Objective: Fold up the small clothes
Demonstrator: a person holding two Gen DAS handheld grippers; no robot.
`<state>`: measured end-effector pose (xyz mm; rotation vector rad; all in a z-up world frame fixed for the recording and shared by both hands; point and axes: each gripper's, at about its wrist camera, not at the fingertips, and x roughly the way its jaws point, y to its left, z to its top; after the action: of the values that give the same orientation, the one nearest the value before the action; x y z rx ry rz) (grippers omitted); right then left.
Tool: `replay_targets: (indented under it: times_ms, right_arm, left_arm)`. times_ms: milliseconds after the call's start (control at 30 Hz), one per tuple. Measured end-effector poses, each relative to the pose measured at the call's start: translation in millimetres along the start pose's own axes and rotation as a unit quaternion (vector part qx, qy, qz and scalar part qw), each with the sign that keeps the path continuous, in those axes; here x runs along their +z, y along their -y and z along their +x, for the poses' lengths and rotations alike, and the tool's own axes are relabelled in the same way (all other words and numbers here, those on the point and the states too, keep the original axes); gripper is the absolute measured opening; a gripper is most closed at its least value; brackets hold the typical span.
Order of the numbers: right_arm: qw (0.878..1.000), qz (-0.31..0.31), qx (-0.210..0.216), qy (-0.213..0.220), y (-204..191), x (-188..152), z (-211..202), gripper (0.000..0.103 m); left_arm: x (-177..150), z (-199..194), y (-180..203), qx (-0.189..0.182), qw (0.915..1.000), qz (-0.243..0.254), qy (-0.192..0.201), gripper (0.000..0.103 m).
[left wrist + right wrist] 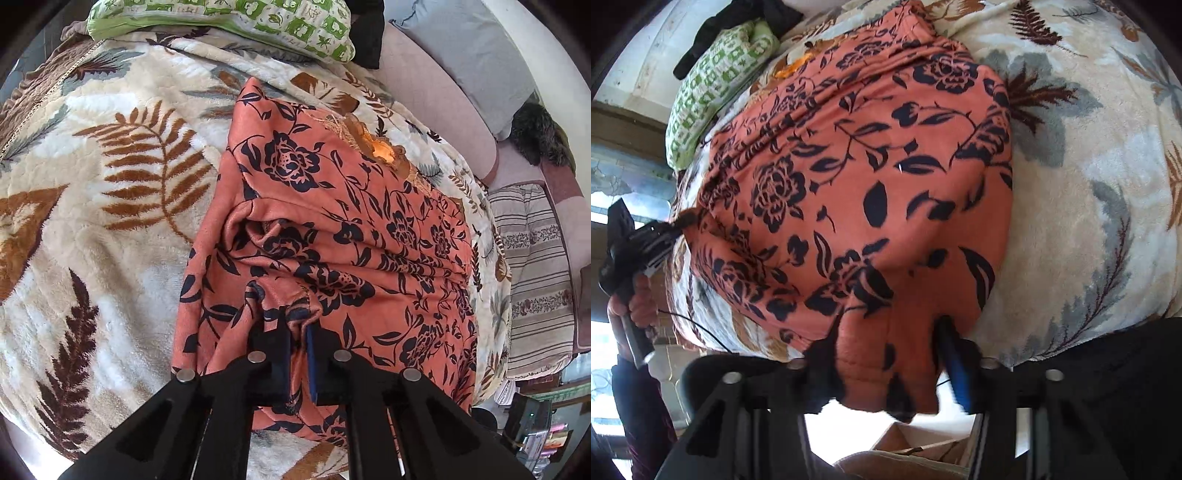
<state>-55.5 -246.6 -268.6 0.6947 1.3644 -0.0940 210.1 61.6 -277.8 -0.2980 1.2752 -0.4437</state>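
An orange garment with a dark floral print (332,229) lies on a cream fern-patterned blanket (110,206). Its gold embroidered neckline (380,147) is at the far side. My left gripper (297,332) is shut on a bunched edge of the garment near me. In the right wrist view the same garment (857,177) fills the middle. My right gripper (890,332) has its jaws wide apart with a fold of the garment between them. The left gripper (670,232), held in a hand, also shows at the garment's left edge.
A green and white patterned pillow (266,22) lies at the blanket's far end, with dark cloth (365,40) beside it. A pink sofa (436,96) with a grey cushion (469,48) and a striped cover (532,266) are to the right. A cardboard box (923,443) sits below.
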Motion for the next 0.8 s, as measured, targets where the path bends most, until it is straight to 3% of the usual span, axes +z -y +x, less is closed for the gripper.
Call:
replay_targets:
  times_ms: [100,200,400,600,700,800]
  right_arm:
    - [1.000,0.006,0.016,-0.005,21,-12,-7,0.021]
    - [0.996,0.037,0.085,0.005,41,-17,-26,0.018]
    - [0.976,0.042,0.192,0.094,37,19,-81,0.017]
    - [0.958,0.029,0.206,0.200,20,112,-115,0.017]
    - [0.948,0.052,0.204,0.238,25,179,-111,0.016]
    - [0.946,0.090,0.184,0.252,33,252,-82,0.018]
  left_arm:
    - [-5,-16,-4,-0.021,0.9997,-0.004,0.010,0.007]
    - [-9,-37,-5,-0.045,0.9987,-0.004,0.023,0.007]
    - [3,-80,-8,-0.068,0.9961,-0.019,0.054,0.006]
    - [65,-104,-9,-0.056,0.9925,-0.036,0.102,0.006]
    - [111,-80,-10,-0.032,0.9934,-0.047,0.100,0.007]
    - [156,-32,-12,0.012,0.9947,-0.049,0.090,0.008]
